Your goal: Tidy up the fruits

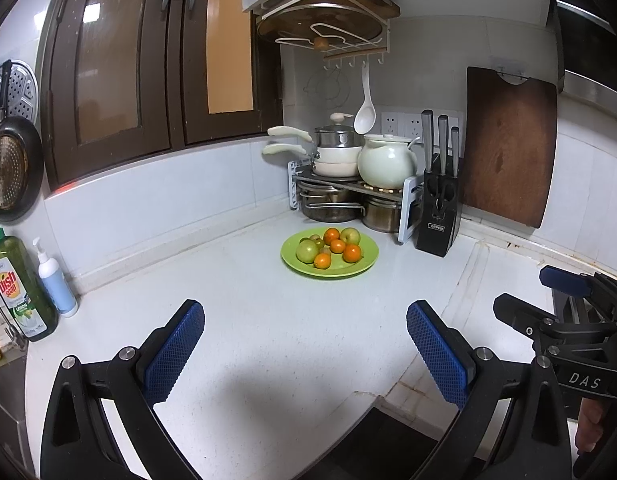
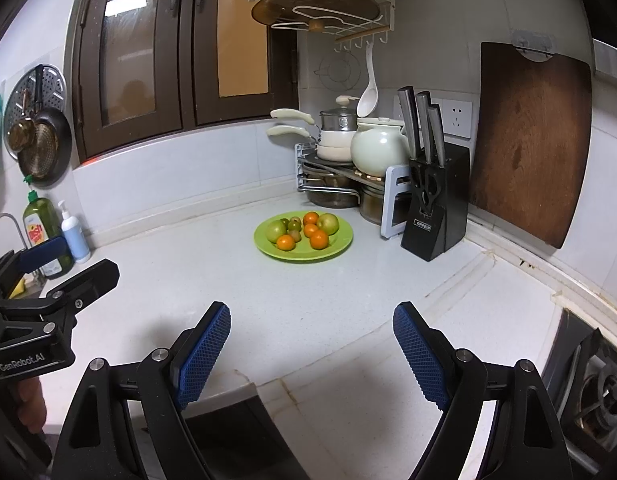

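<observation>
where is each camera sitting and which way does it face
Left wrist: rides the left claw, facing the counter's back corner and the green plate of fruit; its open blue pads frame the view, and the right claw shows at far right.
Right wrist: rides the right claw, facing the same corner; the left claw shows at far left.
Shared: plate, knife block, cutting board.

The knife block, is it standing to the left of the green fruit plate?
No, the black knife block stands to the right of the green plate, beside the pot rack in the counter's back corner.
</observation>
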